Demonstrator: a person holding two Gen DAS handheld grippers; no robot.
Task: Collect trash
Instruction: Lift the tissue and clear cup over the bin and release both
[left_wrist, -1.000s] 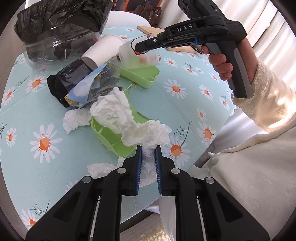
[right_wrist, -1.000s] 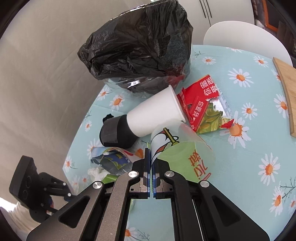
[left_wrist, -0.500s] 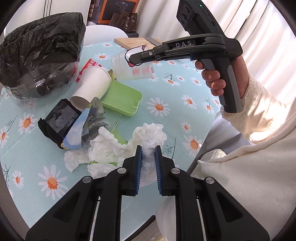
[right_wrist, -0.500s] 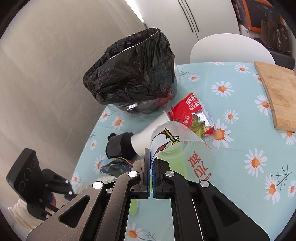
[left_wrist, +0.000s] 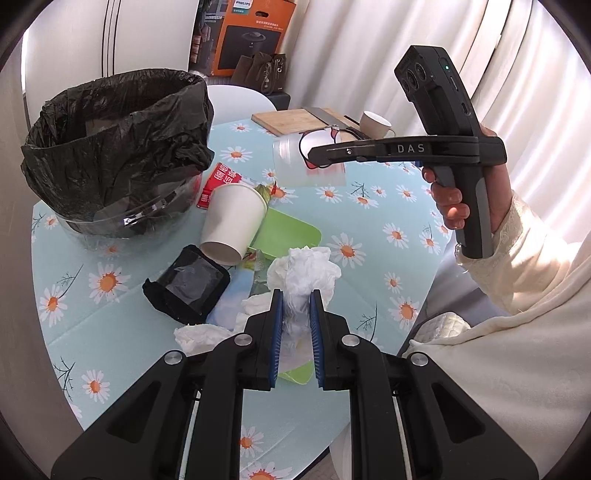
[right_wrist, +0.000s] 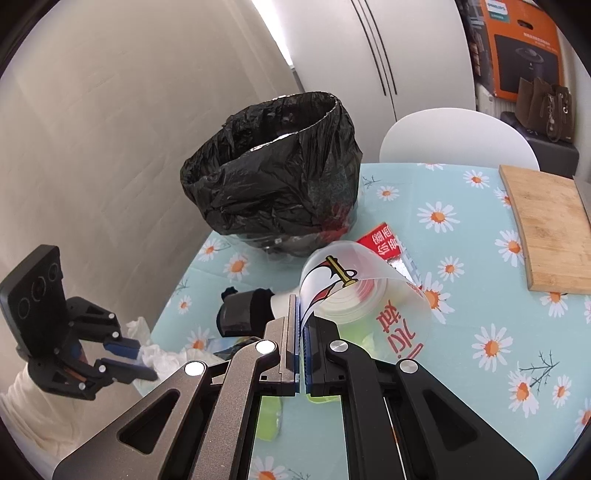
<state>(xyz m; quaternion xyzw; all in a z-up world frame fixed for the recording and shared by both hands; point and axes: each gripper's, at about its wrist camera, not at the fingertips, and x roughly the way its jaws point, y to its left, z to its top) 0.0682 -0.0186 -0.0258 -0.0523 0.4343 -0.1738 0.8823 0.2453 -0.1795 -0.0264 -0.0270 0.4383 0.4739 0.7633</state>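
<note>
My left gripper (left_wrist: 296, 308) is shut on a crumpled white tissue (left_wrist: 306, 271), held up above the table. My right gripper (right_wrist: 302, 314) is shut on the rim of a clear plastic cup (right_wrist: 369, 295) with red print, also lifted; that cup (left_wrist: 308, 162) shows in the left wrist view at the tip of the right gripper (left_wrist: 314, 152). A bin lined with a black bag (left_wrist: 118, 147) stands open at the table's far left; it is the black-lined bin (right_wrist: 277, 177) ahead of the right gripper. The left gripper (right_wrist: 127, 356) with its tissue (right_wrist: 155, 354) shows at lower left.
On the daisy tablecloth (left_wrist: 110, 332) lie a white paper cup (left_wrist: 232, 221), a black sleeve (left_wrist: 188, 284), green trays (left_wrist: 291, 232), a red wrapper (right_wrist: 382, 240), more tissues (left_wrist: 199, 334) and a foil packet. A wooden board (right_wrist: 546, 229), a mug (left_wrist: 375, 123) and a white chair (right_wrist: 454, 136) are beyond.
Both grippers have risen from the table, the left one lifting the tissue off the green tray and the right one carrying the clear cup higher. The bin's open top has come into view.
</note>
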